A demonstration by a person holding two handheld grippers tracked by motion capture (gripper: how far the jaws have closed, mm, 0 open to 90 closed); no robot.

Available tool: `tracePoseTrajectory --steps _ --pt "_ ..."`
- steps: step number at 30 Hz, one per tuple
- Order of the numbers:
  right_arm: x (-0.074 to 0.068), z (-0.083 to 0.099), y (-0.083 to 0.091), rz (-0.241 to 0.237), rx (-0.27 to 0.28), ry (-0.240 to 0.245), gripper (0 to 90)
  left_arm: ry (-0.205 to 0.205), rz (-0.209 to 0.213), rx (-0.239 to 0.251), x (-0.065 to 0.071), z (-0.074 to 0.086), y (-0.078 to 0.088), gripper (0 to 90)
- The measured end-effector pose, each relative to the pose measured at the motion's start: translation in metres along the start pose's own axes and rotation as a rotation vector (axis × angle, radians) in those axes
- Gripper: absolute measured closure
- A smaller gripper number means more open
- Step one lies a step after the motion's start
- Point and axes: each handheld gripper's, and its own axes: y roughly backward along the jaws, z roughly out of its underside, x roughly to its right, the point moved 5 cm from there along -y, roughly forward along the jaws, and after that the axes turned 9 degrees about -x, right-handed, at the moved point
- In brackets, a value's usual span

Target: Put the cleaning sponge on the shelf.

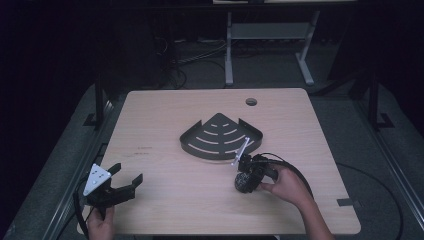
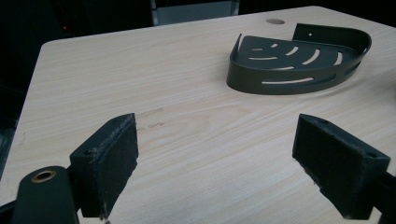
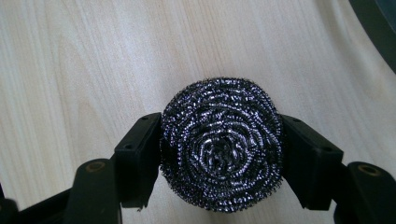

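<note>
Steel wool, wound into a dark round scourer (image 3: 222,144), sits clenched between the jaws of the right gripper (image 3: 222,149), just in front of the black corner shelf (image 1: 221,136) that lies near the middle of the wooden table (image 1: 165,200). In the high view the right gripper (image 1: 246,180) is low over the wood, just beside the shelf's curved front wall, while the left gripper (image 1: 122,181) waits well apart from the shelf toward the near left edge, jaws spread wide and holding nothing. The likely trouble is the scourer itself: it is springy and loose, so a light squeeze could let it slip or roll out on the way over the shelf wall. Its wire loops might also snag on the shelf's slots, dragging the unheld shelf across the table.
</note>
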Motion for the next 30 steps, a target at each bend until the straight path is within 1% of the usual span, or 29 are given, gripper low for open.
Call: tracePoseTrajectory --steps 9,14,17,23,27,30 --pt "-0.001 -0.001 0.008 0.005 0.016 0.007 34.3 0.002 0.0 0.004 0.0 0.0 0.001 13.7" --pt "0.001 0.0 0.013 -0.014 0.044 0.002 34.3 0.002 0.002 0.005 0.0 0.0 0.001 13.7" --pt "0.001 0.0 0.014 -0.015 0.044 0.002 34.3 0.002 0.002 0.006 0.001 -0.001 0.001 13.7" --pt "0.002 -0.002 0.023 -0.01 0.053 0.004 34.4 0.001 0.003 0.006 0.002 -0.001 0.0 13.7" --pt "0.004 -0.004 0.028 -0.021 0.067 0.004 34.4 0.0 0.002 0.004 0.001 -0.001 0.001 13.7" --pt "0.004 -0.006 0.03 -0.02 0.062 0.007 34.4 0.002 0.003 0.006 0.001 -0.001 0.001 13.7"
